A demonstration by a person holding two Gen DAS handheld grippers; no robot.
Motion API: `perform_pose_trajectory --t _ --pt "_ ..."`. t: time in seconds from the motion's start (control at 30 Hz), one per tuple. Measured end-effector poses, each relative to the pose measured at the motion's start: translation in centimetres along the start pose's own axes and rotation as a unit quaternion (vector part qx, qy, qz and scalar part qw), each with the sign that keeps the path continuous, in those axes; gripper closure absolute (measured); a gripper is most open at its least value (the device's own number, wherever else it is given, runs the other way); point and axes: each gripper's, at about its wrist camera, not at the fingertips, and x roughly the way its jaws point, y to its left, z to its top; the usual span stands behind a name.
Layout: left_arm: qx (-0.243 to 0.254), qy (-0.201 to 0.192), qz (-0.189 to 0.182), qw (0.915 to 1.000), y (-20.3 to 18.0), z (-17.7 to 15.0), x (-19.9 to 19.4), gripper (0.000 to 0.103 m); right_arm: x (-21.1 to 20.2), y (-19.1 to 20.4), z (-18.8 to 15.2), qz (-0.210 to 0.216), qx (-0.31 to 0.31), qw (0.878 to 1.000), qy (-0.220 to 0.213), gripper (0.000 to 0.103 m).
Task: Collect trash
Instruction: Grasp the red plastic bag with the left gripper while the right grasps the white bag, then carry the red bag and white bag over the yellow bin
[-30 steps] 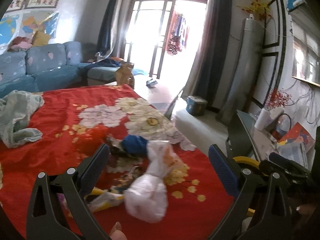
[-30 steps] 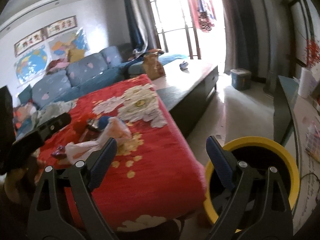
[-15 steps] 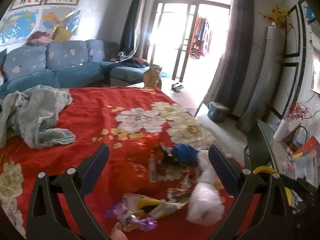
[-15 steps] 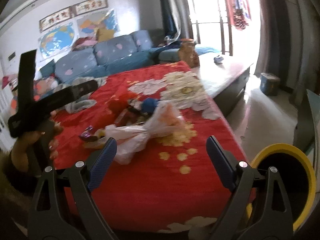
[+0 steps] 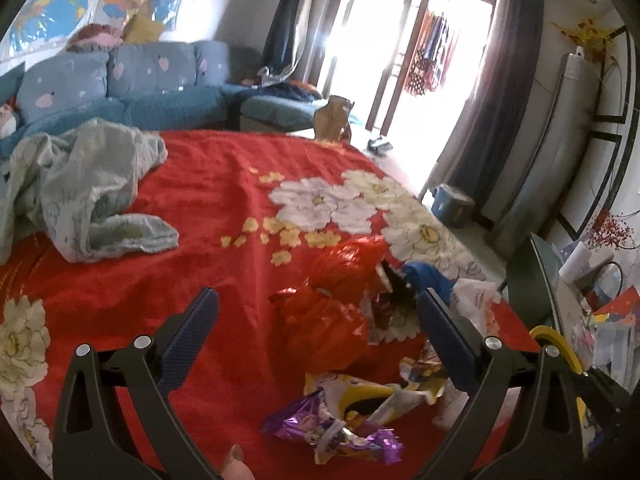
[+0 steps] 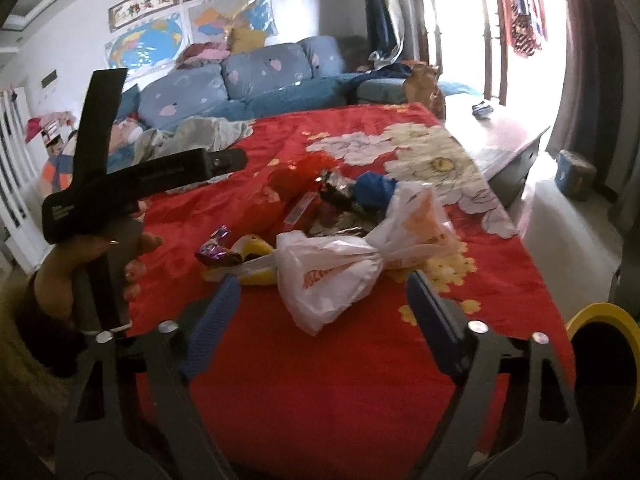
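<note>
Red bedspread (image 6: pixel 320 380) bears white bag (image 6: pixel 344 264) just beyond right gripper (image 6: pixel 320 316).

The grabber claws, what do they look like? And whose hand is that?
Each gripper, left and right, has two black plastic arms with triangle cut-outs, silver round rivets, and dark-blue ribbed finger pads. A bare hand with pinkish painted nails and a dark cuff grips the left one's black handle.

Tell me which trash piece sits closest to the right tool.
The white bag, knotted, orange print, lies just ahead of the right tool; the wrappers and red bag lie further back.
</note>
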Motion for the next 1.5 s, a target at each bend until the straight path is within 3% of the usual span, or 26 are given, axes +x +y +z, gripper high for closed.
perform_pose_trajectory --t 0.23,0.3,0.33,0.43,0.5,0.53,0.6,0.7,1.03,1.5 --pt "-0.011 0.051 -0.028 0.9982 0.9 -0.4 2.6 0.008 1.7 0.7 0.0 0.010 -0.006 1.000 0.018 0.046" --pt "-0.011 0.064 -0.037 0.9972 0.9 -0.5 3.2 0.008 2.1 0.9 0.0 0.010 -0.007 1.000 0.022 0.053" --pt "-0.012 0.071 -0.045 0.9964 0.9 -0.6 3.6 0.009 2.4 1.0 -0.1 0.013 -0.009 1.000 0.027 0.061" --pt "-0.023 0.093 -0.066 0.9932 1.0 -0.9 4.7 0.023 3.0 1.1 -0.3 0.013 -0.011 0.999 0.036 0.083" --pt "-0.028 0.102 -0.071 0.9919 1.1 -1.3 5.4 0.041 3.0 1.2 -0.4 0.021 -0.013 0.999 0.034 0.093" --pt "-0.029 0.105 -0.070 0.9916 1.1 -1.5 5.7 0.048 2.9 1.3 -0.4 0.022 -0.017 0.999 0.032 0.094" --pt "-0.042 0.104 -0.066 0.9915 1.4 -1.7 6.0 0.074 2.5 1.3 -0.4 0.020 -0.023 0.999 0.026 0.096" --pt "-0.058 0.091 -0.075 0.9914 1.8 -1.6 5.7 0.084 1.9 0.9 -0.2 0.025 -0.014 0.999 0.016 0.097" --pt "-0.050 -0.002 -0.095 0.9942 1.3 1.2 -0.3 0.089 -1.4 -1.0 1.8 0.032 0.003 0.999 -0.033 0.097" --pt "-0.018 -0.027 -0.135 0.9904 -2.2 2.0 -3.8 0.089 -5.7 -4.8 4.0 -0.001 0.032 0.995 -0.090 0.098"
